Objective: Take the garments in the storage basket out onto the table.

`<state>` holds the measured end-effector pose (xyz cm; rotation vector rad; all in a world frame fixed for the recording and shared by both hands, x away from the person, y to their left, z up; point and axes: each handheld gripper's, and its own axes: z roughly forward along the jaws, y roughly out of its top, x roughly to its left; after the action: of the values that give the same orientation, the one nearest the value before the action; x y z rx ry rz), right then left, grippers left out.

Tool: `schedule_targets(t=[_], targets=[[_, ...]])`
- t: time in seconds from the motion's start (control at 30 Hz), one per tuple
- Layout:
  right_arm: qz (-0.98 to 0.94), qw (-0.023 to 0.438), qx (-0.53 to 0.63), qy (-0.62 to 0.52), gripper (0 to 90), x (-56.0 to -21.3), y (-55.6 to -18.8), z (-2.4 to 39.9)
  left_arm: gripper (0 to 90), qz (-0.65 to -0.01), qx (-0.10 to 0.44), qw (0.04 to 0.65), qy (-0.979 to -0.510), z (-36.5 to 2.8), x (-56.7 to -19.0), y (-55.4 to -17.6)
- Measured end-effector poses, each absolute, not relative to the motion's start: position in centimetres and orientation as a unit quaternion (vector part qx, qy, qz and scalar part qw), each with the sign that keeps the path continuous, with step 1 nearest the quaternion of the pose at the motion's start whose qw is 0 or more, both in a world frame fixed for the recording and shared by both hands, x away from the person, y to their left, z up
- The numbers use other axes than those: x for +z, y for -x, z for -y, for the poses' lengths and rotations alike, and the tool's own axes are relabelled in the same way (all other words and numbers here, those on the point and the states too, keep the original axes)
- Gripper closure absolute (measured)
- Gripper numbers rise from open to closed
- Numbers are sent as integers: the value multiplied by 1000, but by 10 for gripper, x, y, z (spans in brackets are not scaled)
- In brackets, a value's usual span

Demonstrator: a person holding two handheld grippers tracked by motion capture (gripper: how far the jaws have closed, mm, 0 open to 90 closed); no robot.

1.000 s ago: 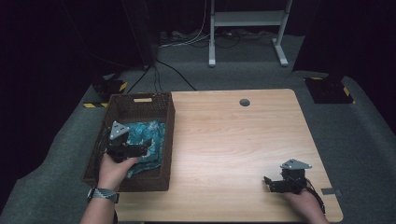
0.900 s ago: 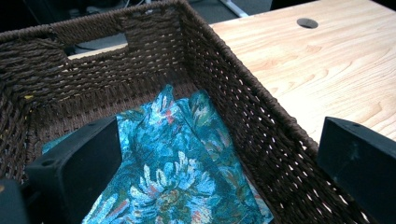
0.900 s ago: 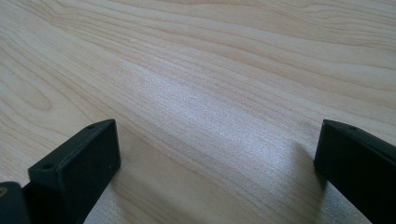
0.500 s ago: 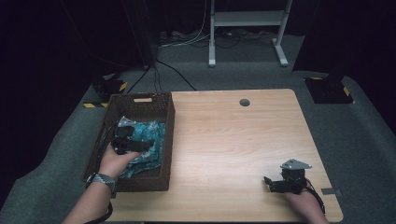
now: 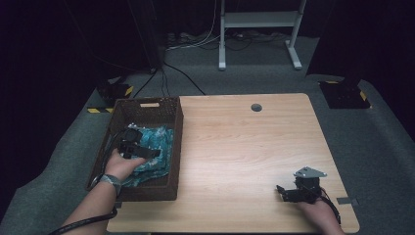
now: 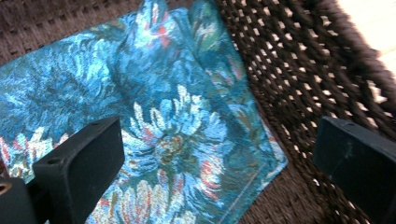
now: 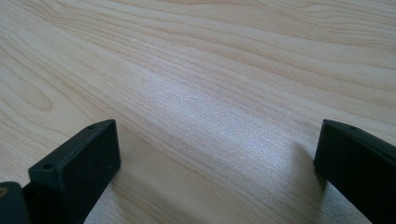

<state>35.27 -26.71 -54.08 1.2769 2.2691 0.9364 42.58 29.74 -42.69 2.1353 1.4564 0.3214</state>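
A dark brown wicker basket (image 5: 174,128) stands on the left side of the wooden table (image 5: 244,147). Inside it lies a folded blue floral cloth (image 5: 156,142). My left gripper (image 5: 151,152) hangs inside the basket just above the cloth (image 6: 187,140), jaws spread wide with nothing between them; the basket wall (image 6: 299,79) runs along its right jaw. My right gripper (image 5: 281,191) rests low over the bare tabletop (image 7: 210,93) near the front right corner, open and empty.
A round grommet hole (image 5: 256,107) sits near the table's far edge. Grey carpet surrounds the table, with a white desk frame (image 5: 259,29), cables and black boxes (image 5: 342,93) on the floor behind.
My left hand has pushed forward and lower into the basket, turning the gripper down toward the cloth. The right gripper has stayed put.
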Motion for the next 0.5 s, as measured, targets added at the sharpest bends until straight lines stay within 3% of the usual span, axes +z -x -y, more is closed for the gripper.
schedule_targets(t=[0.5], targets=[[-806, 184, 334, -452, 4, -541, -353, 267, 47, -535, 104, 214, -810, -284, -446, -447]])
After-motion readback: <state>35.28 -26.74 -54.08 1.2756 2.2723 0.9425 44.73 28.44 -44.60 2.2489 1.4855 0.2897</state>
